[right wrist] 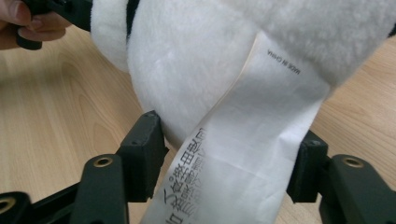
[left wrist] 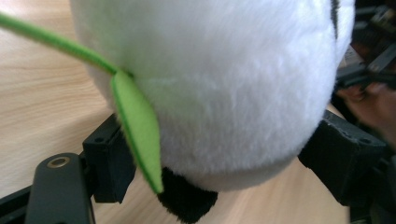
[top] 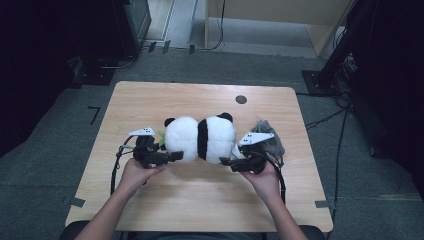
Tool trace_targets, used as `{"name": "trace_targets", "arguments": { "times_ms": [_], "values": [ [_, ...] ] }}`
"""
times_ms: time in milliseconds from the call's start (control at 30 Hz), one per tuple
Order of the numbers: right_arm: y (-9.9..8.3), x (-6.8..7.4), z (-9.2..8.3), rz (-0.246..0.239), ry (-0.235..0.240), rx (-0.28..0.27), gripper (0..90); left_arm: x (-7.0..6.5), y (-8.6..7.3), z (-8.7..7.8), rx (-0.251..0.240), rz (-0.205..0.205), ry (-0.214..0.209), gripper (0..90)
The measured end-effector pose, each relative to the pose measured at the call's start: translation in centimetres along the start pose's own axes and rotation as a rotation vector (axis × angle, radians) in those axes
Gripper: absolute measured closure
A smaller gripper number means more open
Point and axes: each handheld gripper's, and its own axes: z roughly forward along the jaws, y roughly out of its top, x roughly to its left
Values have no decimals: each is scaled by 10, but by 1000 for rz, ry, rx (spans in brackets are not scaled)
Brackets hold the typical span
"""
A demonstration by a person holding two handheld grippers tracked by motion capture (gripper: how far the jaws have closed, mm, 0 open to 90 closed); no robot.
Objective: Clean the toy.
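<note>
From above, we see the toy panda (top: 200, 139) on the table (top: 150, 100) between our left gripper (top: 176, 156) and right gripper (top: 225, 161). The left gripper view shows our jaws clasping its white plush beside a green leaf (left wrist: 137, 126). The right gripper view shows our jaws around its plush and label (right wrist: 243, 154).

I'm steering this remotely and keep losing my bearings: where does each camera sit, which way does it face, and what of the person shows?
High view: above the person's side, looking forward and down on the table; both forearms, left gripper, right gripper.
Left gripper view: on that gripper, looking along its jaws at the plush panda and green leaf.
Right gripper view: on that gripper, facing the panda's label; the other hand beyond.
All share the panda.
</note>
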Motion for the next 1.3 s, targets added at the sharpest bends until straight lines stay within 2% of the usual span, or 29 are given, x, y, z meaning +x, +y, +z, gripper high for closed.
{"name": "trace_targets", "arguments": {
  "times_ms": [100, 167, 267, 300, 333, 400, 500, 567, 733, 833, 933, 1100, 1300],
  "values": [
    [-1, -2, -1, 27, 12, -3, 436, -3, -1, 2, 11, 50, 22, 171],
    [0, -3, -4, 47, 22, -18, 455, -6, -1, 4, 38, 95, 39, 166],
    [0, -4, -11, 71, 28, -50, 471, -14, -4, 10, 92, 196, 92, 165],
    [0, -4, -12, 79, 31, -49, 474, -15, -5, 12, 103, 223, 104, 165],
    [-1, -4, -13, 90, 32, -46, 476, -16, -5, 14, 113, 231, 109, 165],
    [-2, -5, -13, 103, 36, -46, 476, -15, -6, 14, 111, 215, 96, 166],
    [-3, -6, -16, 127, 50, -59, 475, -13, -5, 10, 82, 182, 64, 171],
    [-4, -5, -16, 125, 49, -62, 472, -12, -6, 8, 68, 167, 54, 173],
    [-6, -6, -10, 123, 41, -22, 471, -9, -11, 13, 109, 125, 53, 176],
    [-6, -7, -10, 122, 33, -23, 461, -7, -11, 14, 99, 97, 37, 177],
    [-6, -7, -10, 129, 37, -32, 451, -6, -11, 14, 89, 109, 46, 177],
    [-11, -10, 1, 116, 21, 26, 446, 0, -14, 16, 99, 95, 71, 177],
    [-13, -11, 4, 111, 28, 13, 433, 5, -17, 18, 107, 73, 72, 177]
  ]
}}
